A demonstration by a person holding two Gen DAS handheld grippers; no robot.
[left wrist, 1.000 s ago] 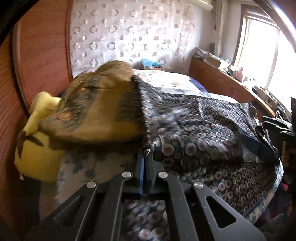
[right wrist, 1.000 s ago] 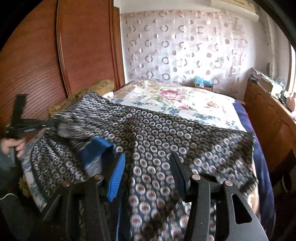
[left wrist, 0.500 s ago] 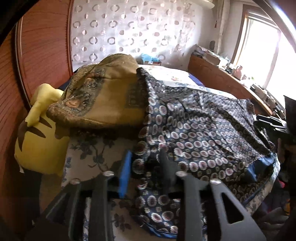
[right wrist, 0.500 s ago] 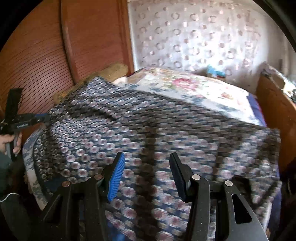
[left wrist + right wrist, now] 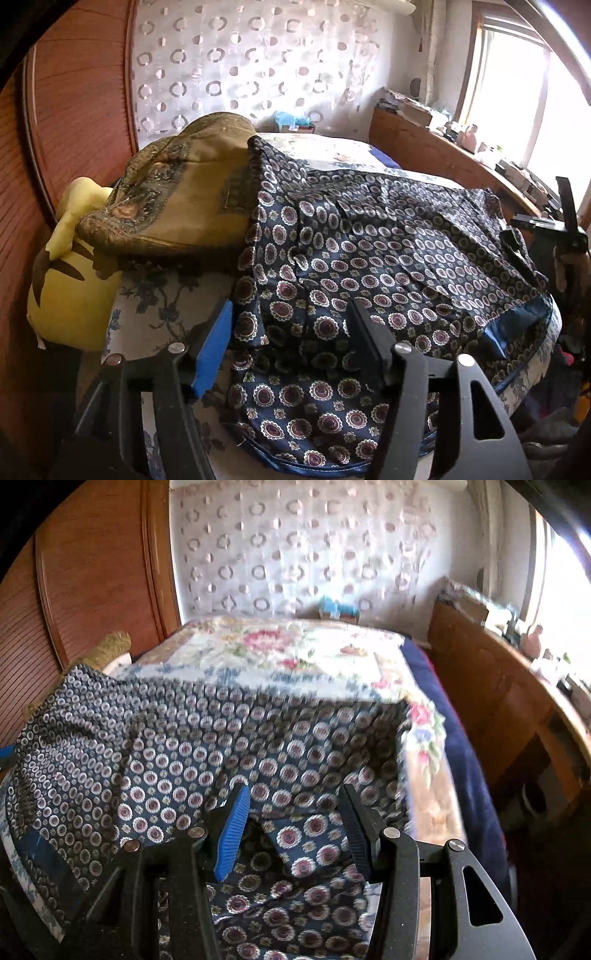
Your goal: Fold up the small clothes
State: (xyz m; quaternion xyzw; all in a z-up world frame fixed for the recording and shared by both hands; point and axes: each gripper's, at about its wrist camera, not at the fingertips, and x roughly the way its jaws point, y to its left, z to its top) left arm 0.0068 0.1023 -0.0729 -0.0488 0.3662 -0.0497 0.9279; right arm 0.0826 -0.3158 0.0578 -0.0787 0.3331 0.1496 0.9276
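A navy garment with round medallion print (image 5: pixel 369 258) lies spread over the near part of the bed, its plain blue hem (image 5: pixel 517 321) toward the right edge. My left gripper (image 5: pixel 291 314) hovers low over the garment's left edge; its jaws are opening and the cloth lies under them, not pinched. In the right wrist view the same garment (image 5: pixel 192 746) stretches to the left, and my right gripper (image 5: pixel 293 801) stands open above a fold of it, with no grip on the fabric. A person's hand (image 5: pixel 565 269) holds the right gripper at the far right.
A mustard patterned pillow (image 5: pixel 177 195) and a yellow plush toy (image 5: pixel 70 295) sit at the left against the wooden headboard (image 5: pixel 74 110). The floral bedspread (image 5: pixel 277 653) extends beyond the garment. A cluttered wooden ledge (image 5: pixel 443 147) runs along the right under the window.
My left gripper was shut on the garment's edge, then let go, and its jaws spread. The cloth dropped flat on the bed. My right gripper swung to the right over the garment.
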